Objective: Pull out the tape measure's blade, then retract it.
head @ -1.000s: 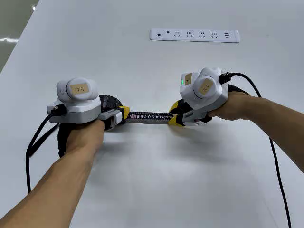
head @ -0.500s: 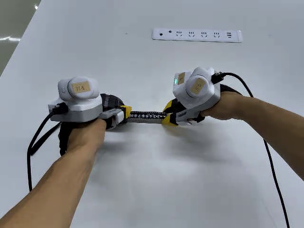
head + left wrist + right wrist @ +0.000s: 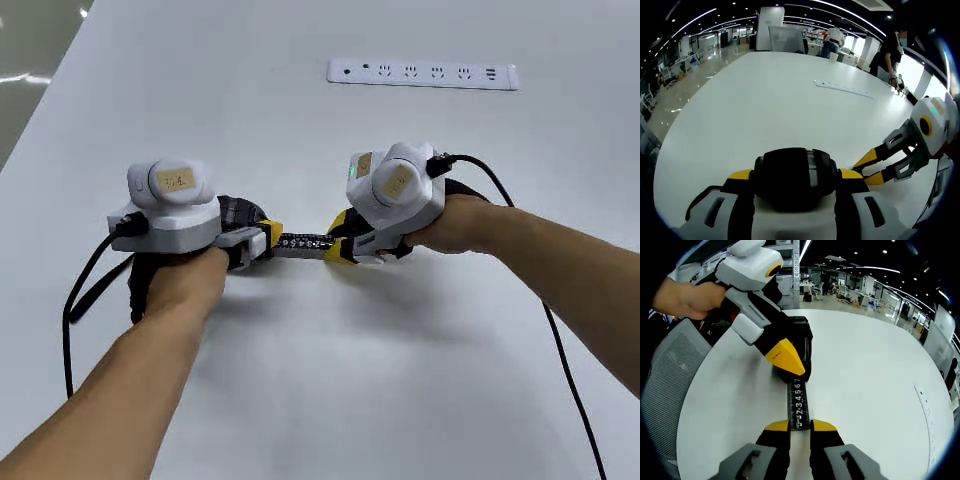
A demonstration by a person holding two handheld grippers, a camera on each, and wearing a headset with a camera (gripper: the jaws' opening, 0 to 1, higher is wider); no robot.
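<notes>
Open-plan office (strip lights, mesh chair)

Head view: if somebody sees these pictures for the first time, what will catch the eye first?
Two grippers meet at the middle of the white table. The left gripper clamps a black tape measure, and the right gripper pinches the end of its short numbered blade, stretched between them. Farther back on the table lies a white power strip.

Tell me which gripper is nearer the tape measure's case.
Left. The left gripper clamps the case; the right gripper pinches the blade by its tip, a short stretch away.
</notes>
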